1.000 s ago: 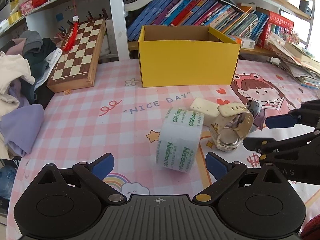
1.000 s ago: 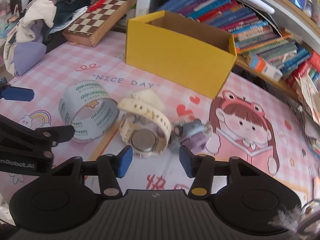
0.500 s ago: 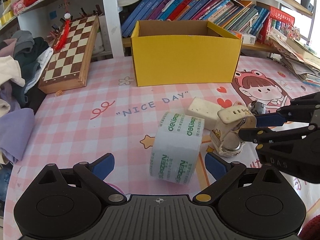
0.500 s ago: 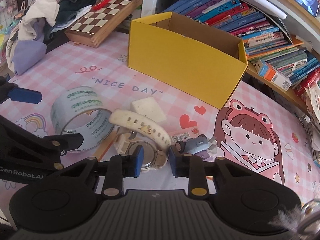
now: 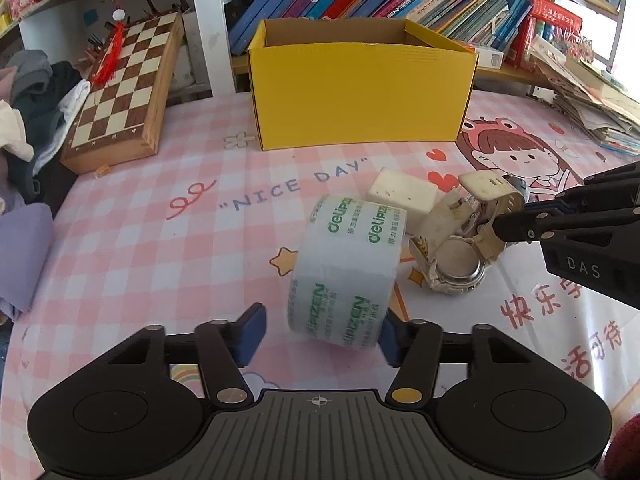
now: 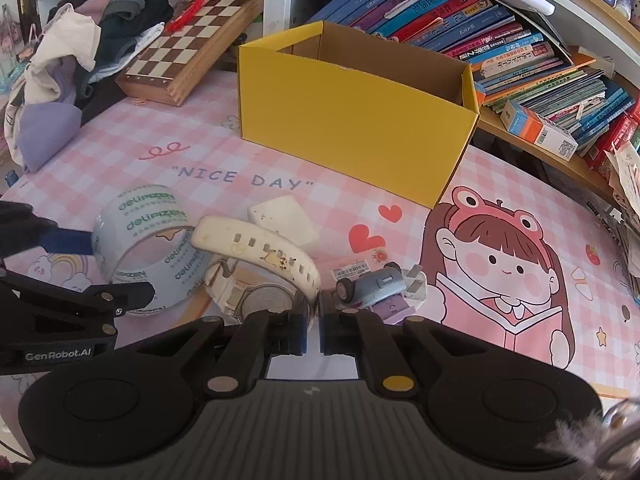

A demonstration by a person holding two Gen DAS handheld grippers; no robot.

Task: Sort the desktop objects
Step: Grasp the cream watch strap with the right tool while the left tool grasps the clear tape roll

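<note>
While clamped by the right tool, the watch lies face-down.

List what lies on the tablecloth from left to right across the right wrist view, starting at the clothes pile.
Clothes pile → tape roll → white watch, its strap pinched in the right gripper → toy car → cartoon girl print.

We see our left gripper spread around the tape roll, right pad touching it. Our right gripper pinches the cream watch strap beside a white eraser, before the yellow box.
</note>
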